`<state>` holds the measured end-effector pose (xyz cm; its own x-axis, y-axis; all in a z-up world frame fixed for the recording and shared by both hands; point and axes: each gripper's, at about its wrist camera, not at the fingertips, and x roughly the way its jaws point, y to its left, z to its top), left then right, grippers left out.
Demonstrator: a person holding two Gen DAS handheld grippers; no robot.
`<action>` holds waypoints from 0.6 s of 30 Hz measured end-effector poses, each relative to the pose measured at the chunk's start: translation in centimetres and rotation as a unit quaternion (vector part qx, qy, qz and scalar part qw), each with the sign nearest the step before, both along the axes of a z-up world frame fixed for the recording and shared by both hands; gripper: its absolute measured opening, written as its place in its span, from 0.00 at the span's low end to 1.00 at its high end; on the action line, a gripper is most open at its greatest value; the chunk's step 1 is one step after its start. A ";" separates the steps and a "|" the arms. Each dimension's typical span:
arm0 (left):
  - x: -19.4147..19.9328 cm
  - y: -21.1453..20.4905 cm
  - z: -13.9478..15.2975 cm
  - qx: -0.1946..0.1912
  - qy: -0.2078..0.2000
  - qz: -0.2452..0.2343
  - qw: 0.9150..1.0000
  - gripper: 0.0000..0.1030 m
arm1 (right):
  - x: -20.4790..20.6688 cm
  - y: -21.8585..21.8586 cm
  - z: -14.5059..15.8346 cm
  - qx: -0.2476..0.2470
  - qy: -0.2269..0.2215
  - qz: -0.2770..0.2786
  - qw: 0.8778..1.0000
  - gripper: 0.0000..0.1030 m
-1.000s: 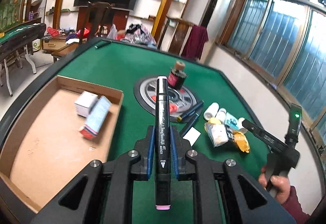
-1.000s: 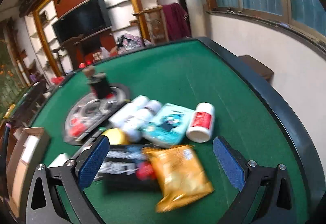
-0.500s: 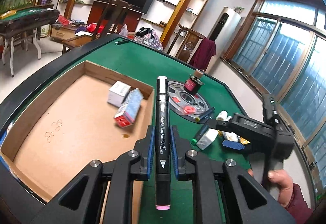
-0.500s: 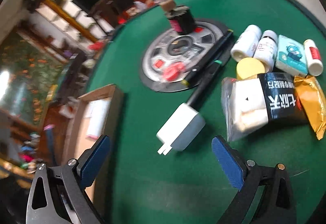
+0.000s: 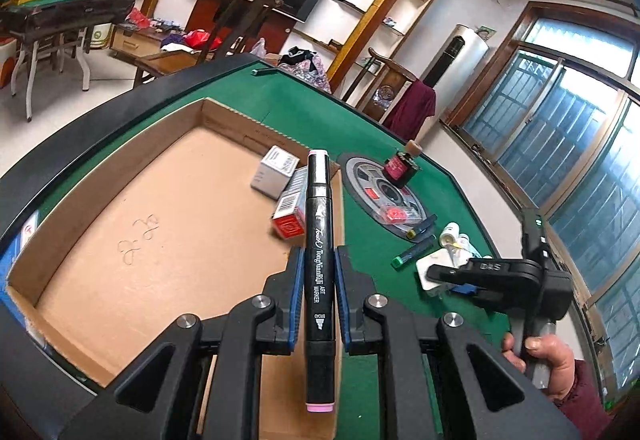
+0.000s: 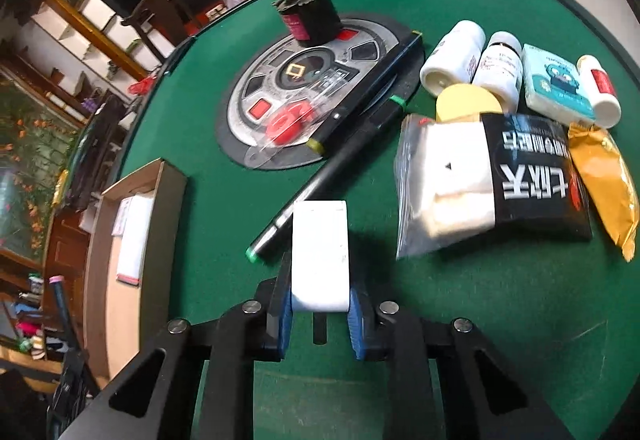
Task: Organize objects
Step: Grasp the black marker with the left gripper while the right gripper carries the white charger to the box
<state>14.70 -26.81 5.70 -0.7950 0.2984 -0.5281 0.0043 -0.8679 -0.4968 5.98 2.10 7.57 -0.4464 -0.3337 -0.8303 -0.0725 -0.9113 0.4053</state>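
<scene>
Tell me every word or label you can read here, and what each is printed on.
"Touch", "TongNianRiJi", "ART MARKER", "BROAD": on the black marker that the left gripper holds.
Large white Chinese characters, upside down: on the black snack packet; I cannot make them out.
Printing on the white bottles, teal pack and small boxes: too small or blurred.

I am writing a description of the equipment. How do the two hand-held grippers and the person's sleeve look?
Both the left gripper and the right gripper have black angular plastic frames, silver round bolts and blue pads inside the jaws. A small green light shows on the right gripper's body. The sleeve is dark red.
</scene>
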 end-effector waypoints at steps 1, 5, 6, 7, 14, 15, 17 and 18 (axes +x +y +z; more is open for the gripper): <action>0.1 -0.3 -0.1 -0.001 -0.002 0.003 1.000 0.14 | 0.1 -0.2 0.2 -0.002 0.003 0.006 1.000 0.24; 0.0 -1.5 0.9 -0.016 -0.008 0.013 1.000 0.14 | 0.8 -0.9 1.6 -0.045 0.014 0.036 0.998 0.24; -0.3 -1.8 1.5 -0.028 -0.009 0.014 0.999 0.14 | 0.8 -1.5 2.5 -0.052 0.023 0.049 0.997 0.24; -0.7 -1.9 1.8 -0.036 -0.010 0.013 0.999 0.14 | 0.7 -2.2 3.2 -0.054 0.031 0.060 0.996 0.24; -7.3 -3.1 3.0 -0.112 -0.052 -0.009 0.992 0.14 | -2.7 -9.8 6.0 -0.113 0.028 0.131 0.985 0.24; -8.4 -3.4 2.7 -0.113 -0.062 -0.011 0.992 0.14 | -3.6 -11.5 6.1 -0.120 0.022 0.139 0.983 0.24; -10.4 -3.9 1.8 -0.120 -0.084 -0.012 0.989 0.14 | -5.2 -14.7 5.9 -0.124 0.009 0.155 0.980 0.24; -11.2 -4.2 1.3 -0.122 -0.092 -0.013 0.988 0.14 | -5.9 -15.8 5.7 -0.122 0.005 0.161 0.979 0.24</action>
